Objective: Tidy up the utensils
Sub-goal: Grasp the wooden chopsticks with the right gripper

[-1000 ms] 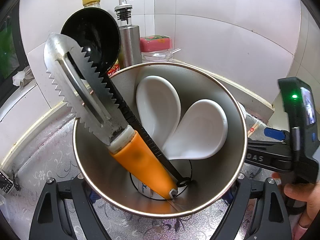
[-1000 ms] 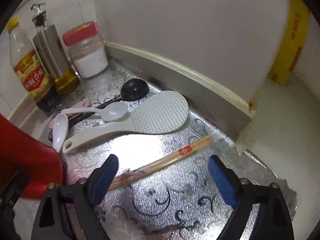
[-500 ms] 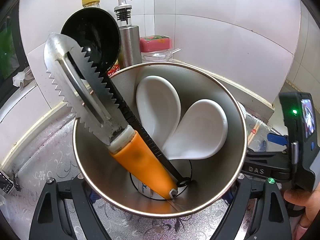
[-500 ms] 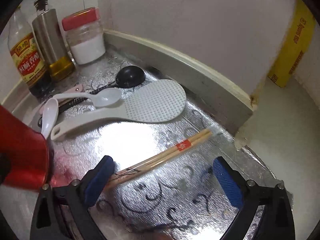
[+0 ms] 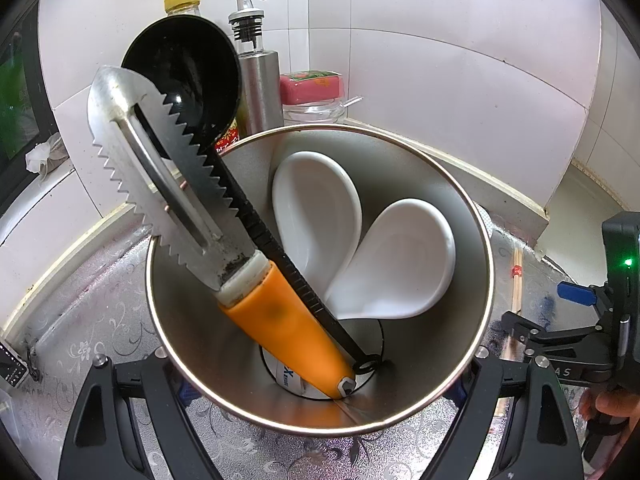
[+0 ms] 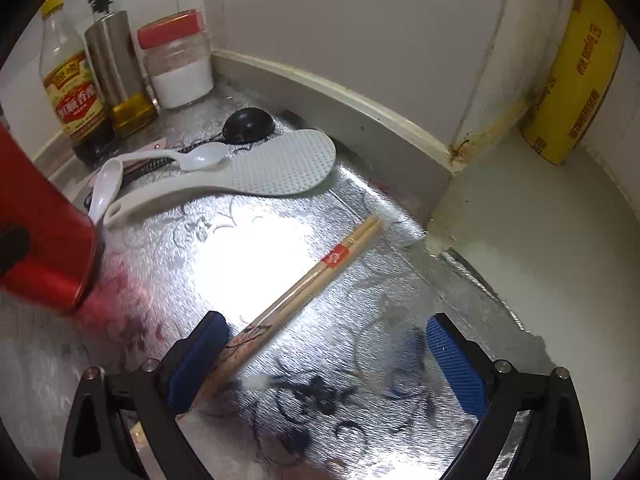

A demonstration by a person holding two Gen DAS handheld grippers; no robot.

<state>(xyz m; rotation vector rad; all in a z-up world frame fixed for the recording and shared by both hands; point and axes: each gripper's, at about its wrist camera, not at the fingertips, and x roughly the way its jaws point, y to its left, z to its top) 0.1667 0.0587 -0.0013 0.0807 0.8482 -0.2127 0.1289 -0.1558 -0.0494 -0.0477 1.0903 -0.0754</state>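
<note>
My left gripper (image 5: 320,420) is shut on a steel-lined utensil holder (image 5: 452,184), red outside (image 6: 40,240). It holds an orange-handled serrated scaler (image 5: 200,216), a black ladle (image 5: 184,68) and two white spoons (image 5: 400,264). My right gripper (image 6: 328,360) is open and low over the foil counter, with a pair of wooden chopsticks (image 6: 320,276) running under its left finger (image 6: 196,360). A white rice paddle (image 6: 260,176), two small white spoons (image 6: 192,158) and a black spoon (image 6: 248,124) lie beyond.
A soy sauce bottle (image 6: 72,92), a steel oil dispenser (image 6: 116,68) and a red-lidded jar (image 6: 178,64) stand in the far corner. A yellow film roll (image 6: 576,80) leans on the ledge at right. The wall's raised edge (image 6: 360,104) runs behind.
My right gripper has moved forward and down over the chopsticks, whose near end now lies by its left finger. The left gripper and holder have stayed still.
</note>
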